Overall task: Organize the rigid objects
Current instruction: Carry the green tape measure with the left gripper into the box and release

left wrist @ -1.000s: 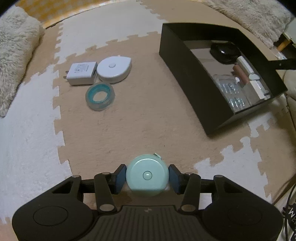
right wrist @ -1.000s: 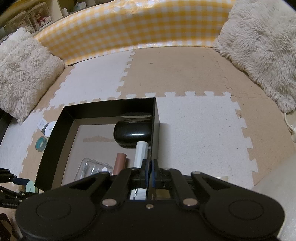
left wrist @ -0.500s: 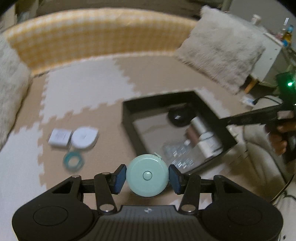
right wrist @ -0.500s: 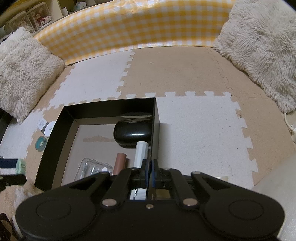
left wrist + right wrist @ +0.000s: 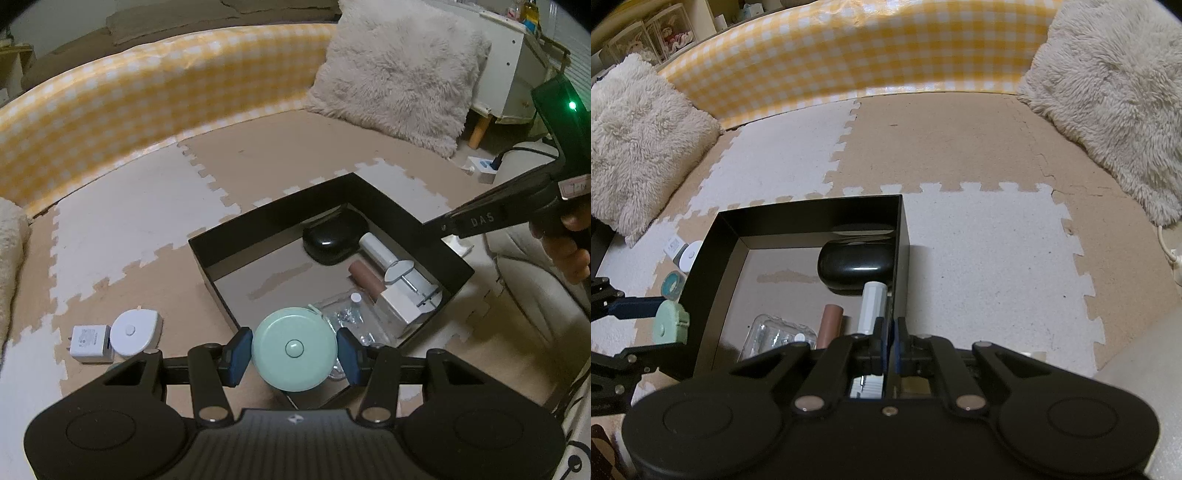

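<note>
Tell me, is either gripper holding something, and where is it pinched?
The left gripper pinches a round mint-green tape measure by its opposite rim edges. The right gripper is shut on the black box's wall.

**Inspector A:** Floor covering?

**Inspector B:** Interlocking foam mat [image 5: 979,266], beige and white tiles with toothed joints. One joint on the right side shows a slight gap.

**Inspector A:** Far boundary?

**Inspector B:** A yellow-and-white checked padded barrier [image 5: 849,55] curves along the far edge of the mat.

**Inspector A:** Soft furnishings?

**Inspector B:** Fluffy cream cushion [image 5: 1108,96] at far right, leaning on the barrier. A second fluffy cushion [image 5: 639,140] at far left.

**Inspector A:** Beyond the mat?

**Inspector B:** White cabinet [image 5: 509,70] on wooden legs, far right. White power strip [image 5: 484,168] on the floor beside it, with a dark cable plugged in. Clear display cases [image 5: 657,33] at far left; contents unclear.
</note>
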A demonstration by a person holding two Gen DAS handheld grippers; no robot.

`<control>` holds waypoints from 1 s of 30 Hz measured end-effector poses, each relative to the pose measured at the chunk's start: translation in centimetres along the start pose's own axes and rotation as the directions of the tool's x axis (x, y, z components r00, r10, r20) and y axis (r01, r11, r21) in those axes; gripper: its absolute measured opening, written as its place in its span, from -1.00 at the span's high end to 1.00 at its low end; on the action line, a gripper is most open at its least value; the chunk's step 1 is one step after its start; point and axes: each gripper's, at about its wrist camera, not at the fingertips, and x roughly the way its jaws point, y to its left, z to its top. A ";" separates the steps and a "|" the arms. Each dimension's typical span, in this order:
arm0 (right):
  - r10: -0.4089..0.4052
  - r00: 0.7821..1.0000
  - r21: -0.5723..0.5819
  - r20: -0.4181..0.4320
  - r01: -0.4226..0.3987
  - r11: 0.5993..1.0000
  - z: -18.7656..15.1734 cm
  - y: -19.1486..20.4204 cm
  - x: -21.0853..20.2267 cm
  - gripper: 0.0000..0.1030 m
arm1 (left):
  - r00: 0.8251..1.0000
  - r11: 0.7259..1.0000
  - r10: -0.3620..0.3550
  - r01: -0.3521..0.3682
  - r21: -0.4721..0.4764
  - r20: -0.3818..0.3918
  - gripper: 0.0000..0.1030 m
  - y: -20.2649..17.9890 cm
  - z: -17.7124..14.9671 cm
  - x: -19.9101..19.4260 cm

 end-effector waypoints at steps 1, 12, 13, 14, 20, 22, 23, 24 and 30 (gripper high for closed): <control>0.000 1.000 0.000 0.000 0.000 1.000 0.0 0.0 0.0 0.91 | 1.000 1.000 -0.001 0.001 0.000 0.003 0.02 0.1 0.0 0.1; -0.006 1.000 -0.010 0.000 0.006 1.000 0.0 0.2 0.0 0.91 | 0.998 0.999 -0.047 0.046 -0.017 -0.046 -0.32 -0.4 -0.6 -0.3; -0.006 1.000 -0.010 0.000 0.006 1.000 0.0 0.2 0.0 0.91 | 0.997 0.999 -0.051 0.050 -0.019 -0.050 -0.32 -0.5 -0.7 -0.3; -0.006 1.000 -0.010 0.000 0.006 1.000 0.0 0.2 0.0 0.91 | 0.997 0.998 -0.055 0.054 -0.019 -0.053 -0.32 -0.6 -0.8 -0.3; -0.006 1.000 -0.010 0.000 0.006 1.000 0.0 0.2 0.0 0.91 | 0.996 0.998 -0.067 0.065 -0.020 -0.065 -0.34 -0.9 -1.0 -0.6; -0.007 1.000 -0.011 0.000 0.007 1.000 0.0 0.2 0.0 0.91 | 0.995 0.998 -0.067 0.065 -0.024 -0.068 -0.34 -0.8 -1.0 -0.7; -0.007 1.000 -0.010 0.000 0.007 1.000 0.0 0.2 0.0 0.91 | 0.996 0.998 -0.066 0.064 -0.026 -0.068 -0.35 -0.8 -1.0 -0.7; -0.007 1.000 -0.011 0.000 0.007 1.000 0.0 0.2 0.0 0.91 | 0.996 0.998 -0.065 0.063 -0.027 -0.068 -0.35 -0.8 -1.0 -0.7; -0.006 1.000 -0.010 0.000 0.006 1.000 0.0 0.2 0.0 0.91 | 0.995 0.997 -0.069 0.067 -0.039 -0.066 -0.37 -0.7 -1.0 -0.8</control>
